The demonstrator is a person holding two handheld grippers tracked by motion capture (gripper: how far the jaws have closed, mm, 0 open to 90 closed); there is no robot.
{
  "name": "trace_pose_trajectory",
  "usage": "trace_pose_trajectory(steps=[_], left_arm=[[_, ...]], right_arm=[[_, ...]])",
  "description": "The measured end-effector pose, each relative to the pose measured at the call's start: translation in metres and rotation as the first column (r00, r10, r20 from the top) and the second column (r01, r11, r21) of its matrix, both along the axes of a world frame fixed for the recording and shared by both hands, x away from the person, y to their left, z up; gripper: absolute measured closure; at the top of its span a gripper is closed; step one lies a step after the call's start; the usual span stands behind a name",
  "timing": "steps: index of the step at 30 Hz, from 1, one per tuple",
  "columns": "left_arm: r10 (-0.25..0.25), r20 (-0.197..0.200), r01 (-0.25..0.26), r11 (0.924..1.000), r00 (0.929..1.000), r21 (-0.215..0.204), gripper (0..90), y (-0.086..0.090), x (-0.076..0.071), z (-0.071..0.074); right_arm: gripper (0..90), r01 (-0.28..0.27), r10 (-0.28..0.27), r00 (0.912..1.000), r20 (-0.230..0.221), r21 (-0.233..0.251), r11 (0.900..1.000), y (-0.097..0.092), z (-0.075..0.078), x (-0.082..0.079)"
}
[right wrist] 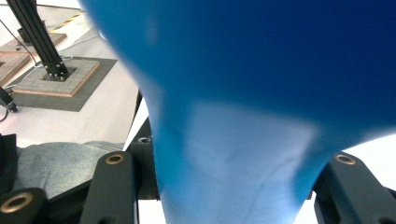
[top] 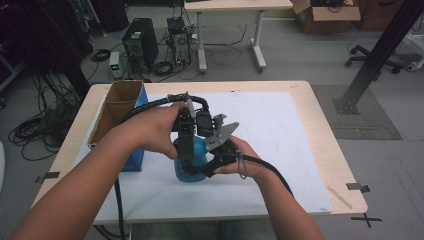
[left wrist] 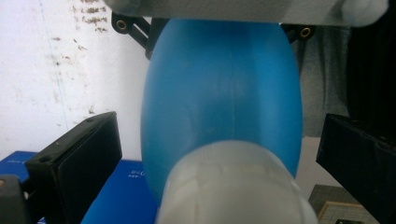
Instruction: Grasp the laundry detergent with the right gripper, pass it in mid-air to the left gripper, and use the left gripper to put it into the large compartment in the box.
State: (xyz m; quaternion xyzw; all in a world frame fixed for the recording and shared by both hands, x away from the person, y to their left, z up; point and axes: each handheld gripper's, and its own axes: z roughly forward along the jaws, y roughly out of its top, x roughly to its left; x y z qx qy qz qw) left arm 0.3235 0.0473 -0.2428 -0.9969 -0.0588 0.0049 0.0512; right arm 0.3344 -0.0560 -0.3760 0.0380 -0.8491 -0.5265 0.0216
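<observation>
High view: blue bottle [top: 192, 162] standing just right of the cardboard box [top: 117, 107], pinched low down by the right gripper [top: 210, 167], jaws pressed in against its narrow part. Left gripper [top: 186, 157] hanging down over the bottle farther from the box's open top, jaws spread either side of the blue body [left wrist: 219, 93], pads clear. Box's inside too shadowed to tell contents.

The bottle [top: 192, 162] is held over the table's [top: 300, 100] near middle; the open box [top: 120, 107] is stood to its left, the two grippers [top: 190, 157] [top: 212, 167] closed around it.
</observation>
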Motion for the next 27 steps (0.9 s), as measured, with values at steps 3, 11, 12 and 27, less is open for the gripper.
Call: trace_pose_trajectory(steps=[3,11,12,27], left_arm=[[-0.004,0.008,0.004,1.0000,1.0000,0.009,1.1,-0.0002,-0.0006,-0.0004],[-0.008,0.022,0.008,0.9999,0.9997,0.012,3.8,0.0004,-0.0006,-0.0018],[-0.008,0.022,0.008,0.9999,0.9997,0.012,4.4,0.0004,-0.0006,-0.0018],[-0.017,0.026,0.016,0.9998,0.9995,0.008,11.7,0.0009,-0.0002,-0.0032]], right_arm=[[45.2,0.003,-0.003,1.0000,0.006,0.003,1.0000,0.0003,0.0007,0.0002],[45.2,-0.004,0.004,0.9999,0.011,0.010,0.9999,0.0023,0.0017,0.0003],[45.2,-0.004,0.004,0.9999,0.011,0.010,0.9999,0.0023,0.0017,0.0003],[45.1,0.003,-0.003,0.9999,0.012,0.014,0.9999,0.0025,0.0033,0.0010]])
